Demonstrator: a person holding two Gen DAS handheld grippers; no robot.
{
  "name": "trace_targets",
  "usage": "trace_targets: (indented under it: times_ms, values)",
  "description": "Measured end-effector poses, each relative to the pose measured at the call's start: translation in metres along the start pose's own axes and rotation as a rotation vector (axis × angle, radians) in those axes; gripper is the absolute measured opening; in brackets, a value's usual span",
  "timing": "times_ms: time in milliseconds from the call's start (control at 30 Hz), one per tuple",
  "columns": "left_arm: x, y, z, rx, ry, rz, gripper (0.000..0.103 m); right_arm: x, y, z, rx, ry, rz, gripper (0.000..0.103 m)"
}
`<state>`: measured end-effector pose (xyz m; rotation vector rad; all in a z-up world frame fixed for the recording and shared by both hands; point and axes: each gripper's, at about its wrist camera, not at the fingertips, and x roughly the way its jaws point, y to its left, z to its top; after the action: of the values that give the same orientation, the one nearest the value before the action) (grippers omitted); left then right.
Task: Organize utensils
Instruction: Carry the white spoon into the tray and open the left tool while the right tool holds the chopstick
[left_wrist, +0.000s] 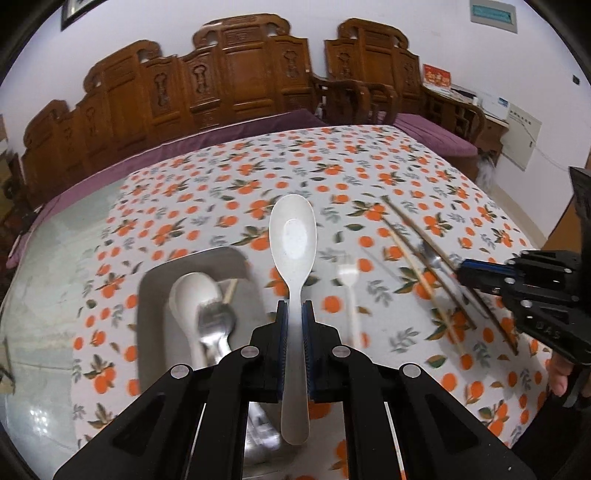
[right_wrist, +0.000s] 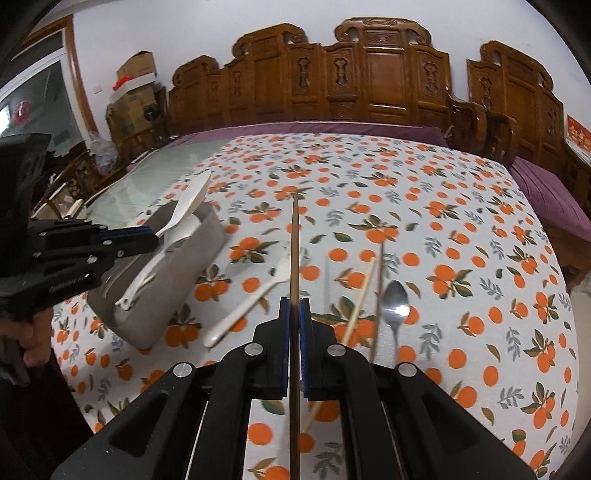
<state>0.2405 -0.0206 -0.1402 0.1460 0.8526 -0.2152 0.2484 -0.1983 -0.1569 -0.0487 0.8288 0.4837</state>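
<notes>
White spoon (left_wrist: 291, 236) and dark chopstick (right_wrist: 294, 258) aloft, clamped.

spoon you hold (left_wrist: 291, 236): white plastic, smooth, matt
chopstick you hold (right_wrist: 294, 258): brown wood
tray (right_wrist: 192, 254): grey, matt
small spoon (right_wrist: 395, 299): shiny metal
tablecloth (right_wrist: 461, 236): printed, smooth

text: "DAS" | on: right gripper (left_wrist: 466, 266) body | red wall sign (left_wrist: 437, 76): characters unreadable

An orange-print tablecloth (right_wrist: 443, 229) covers the table, bearing a grey bin (right_wrist: 177, 295), white fork (right_wrist: 247, 306), chopsticks (right_wrist: 364, 291) and metal spoon (right_wrist: 395, 299).
</notes>
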Motion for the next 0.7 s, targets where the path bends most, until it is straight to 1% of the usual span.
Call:
trace_targets:
  times_ms: [333,500,700]
  values:
    - [0.011,0.047,-0.021,-0.087,0.028,0.052,0.007,-0.005,0.022,0.002,-0.017,-0.016,0.040,0.006]
    - [0.023,0.070,-0.035,-0.144,0.063,0.075,0.007,-0.006,0.030,0.002,-0.022,-0.017,0.055,0.006]
    - [0.032,0.088,-0.043,-0.184,0.092,0.094,0.007,-0.006,0.037,0.004,-0.016,-0.019,0.080,0.006]
